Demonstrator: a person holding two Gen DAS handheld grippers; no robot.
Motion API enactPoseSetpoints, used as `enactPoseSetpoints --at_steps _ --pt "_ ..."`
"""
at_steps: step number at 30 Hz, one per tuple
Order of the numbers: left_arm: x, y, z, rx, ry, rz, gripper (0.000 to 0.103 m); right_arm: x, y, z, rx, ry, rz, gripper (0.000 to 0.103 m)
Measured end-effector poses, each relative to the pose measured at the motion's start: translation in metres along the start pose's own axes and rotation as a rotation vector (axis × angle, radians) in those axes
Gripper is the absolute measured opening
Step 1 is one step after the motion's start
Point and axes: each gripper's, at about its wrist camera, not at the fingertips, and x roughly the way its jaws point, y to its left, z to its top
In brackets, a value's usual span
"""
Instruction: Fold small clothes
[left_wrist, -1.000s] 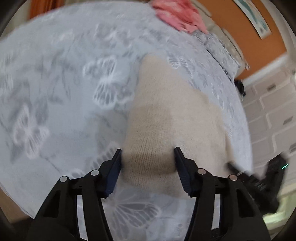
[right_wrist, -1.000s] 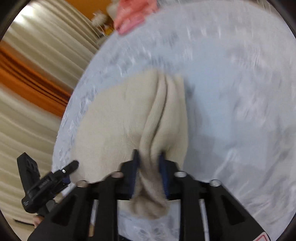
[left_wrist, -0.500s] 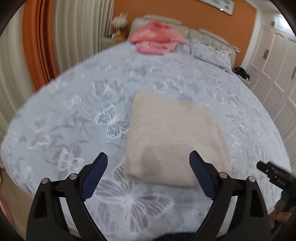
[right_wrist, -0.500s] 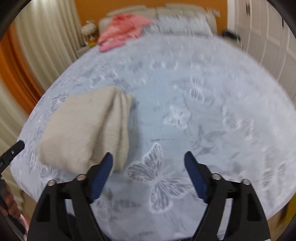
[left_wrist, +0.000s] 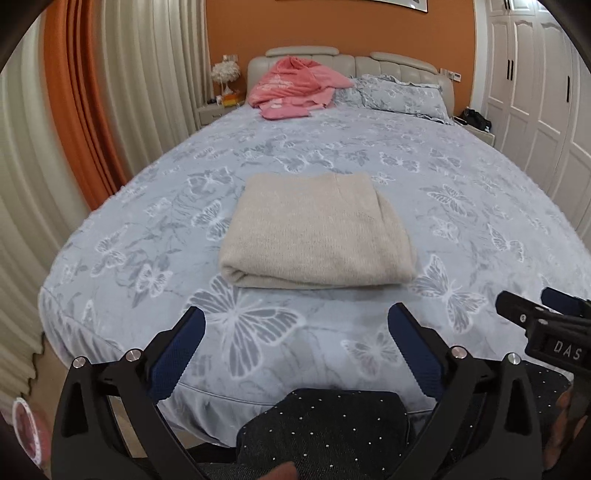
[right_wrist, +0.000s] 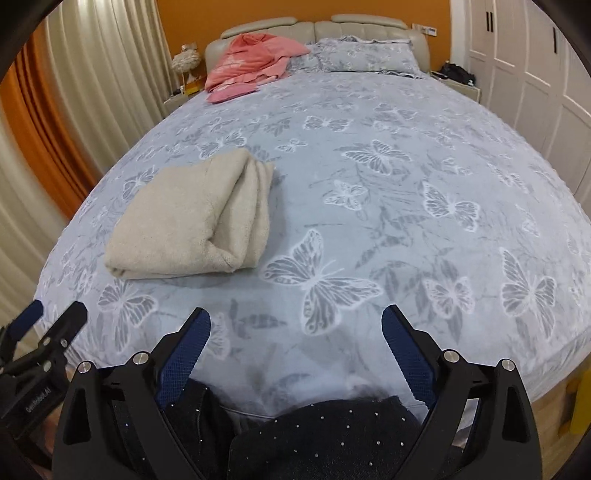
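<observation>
A plain beige knitted folded garment (left_wrist: 314, 236) lies on the bed's pale blue-grey bedspread (left_wrist: 424, 173), patterned with white and grey butterflies. Beyond the garment, by the cream padded headboard (left_wrist: 399, 62), sits a coral-pink crumpled cloth (left_wrist: 291, 86) beside a matching butterfly-print pillow (left_wrist: 402, 98). Orange wall (left_wrist: 236, 33).

Wide bed (left_wrist: 369, 147) (right_wrist: 406, 129) under a pale blue-grey cover printed with white butterflies. Folded beige knitted garment (left_wrist: 317, 232) (right_wrist: 195, 221) flat on that cover, near the foot edge. Crumpled pink garment (left_wrist: 291, 88) (right_wrist: 251, 59) at the headboard end, touching a matching butterfly-print pillow (left_wrist: 399, 94) (right_wrist: 365, 53).
</observation>
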Motion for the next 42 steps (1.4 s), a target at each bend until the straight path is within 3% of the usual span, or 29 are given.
enactPoseSetpoints --at_steps 6,16,30,42 --pt "-0.006 0.004 -0.004 -0.027 -0.023 0.054 0.097 -0.009 0.024 -0.012 -0.129 -0.041 -0.055 0.092" --pt "-0.003 0.011 -0.006 -0.06 -0.011 0.051 0.097 -0.008 0.056 -0.026 -0.304 -0.064 -0.126 0.092" --pt "-0.003 0.011 -0.006 -0.06 -0.012 0.054 0.097 -0.008 0.038 -0.021 -0.206 -0.051 -0.088 0.092" --pt "-0.006 0.011 -0.003 -0.024 -0.04 0.072 0.097 -0.01 0.038 -0.02 -0.225 -0.063 -0.099 0.092"
